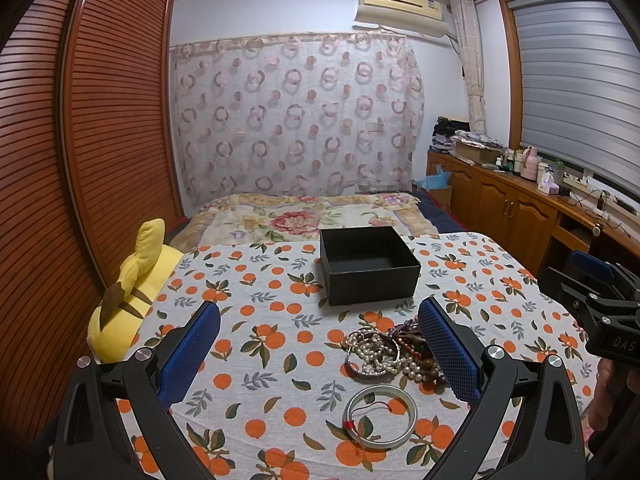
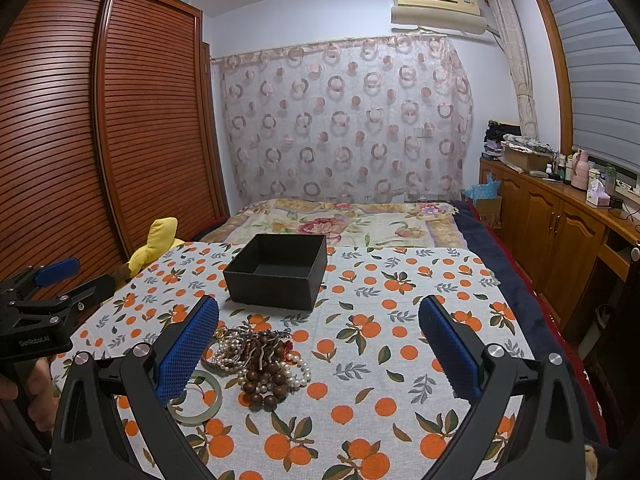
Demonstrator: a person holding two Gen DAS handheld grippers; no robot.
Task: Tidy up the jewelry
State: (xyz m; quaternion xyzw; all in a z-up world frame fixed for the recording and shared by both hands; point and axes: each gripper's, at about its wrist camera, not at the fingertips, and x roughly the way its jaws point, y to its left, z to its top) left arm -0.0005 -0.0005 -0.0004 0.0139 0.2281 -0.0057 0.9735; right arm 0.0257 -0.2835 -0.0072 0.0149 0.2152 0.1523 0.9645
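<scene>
A yellow plush toy (image 1: 132, 292) lies at the left edge of the orange-print cloth (image 1: 260, 360). The left gripper (image 1: 320, 352) hovers with jaws released, holding nothing. A pale bangle (image 1: 380, 416) lies just in front of the tangled bead-and-pearl jewelry pile (image 2: 260, 364), with the open black box (image 2: 276, 272) behind. The right gripper (image 2: 320, 352) also hovers with jaws spread and empty.

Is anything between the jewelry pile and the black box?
Nothing visible. Only bare cloth lies between the pile and the open box; the bangle sits on the pile's near side.
</scene>
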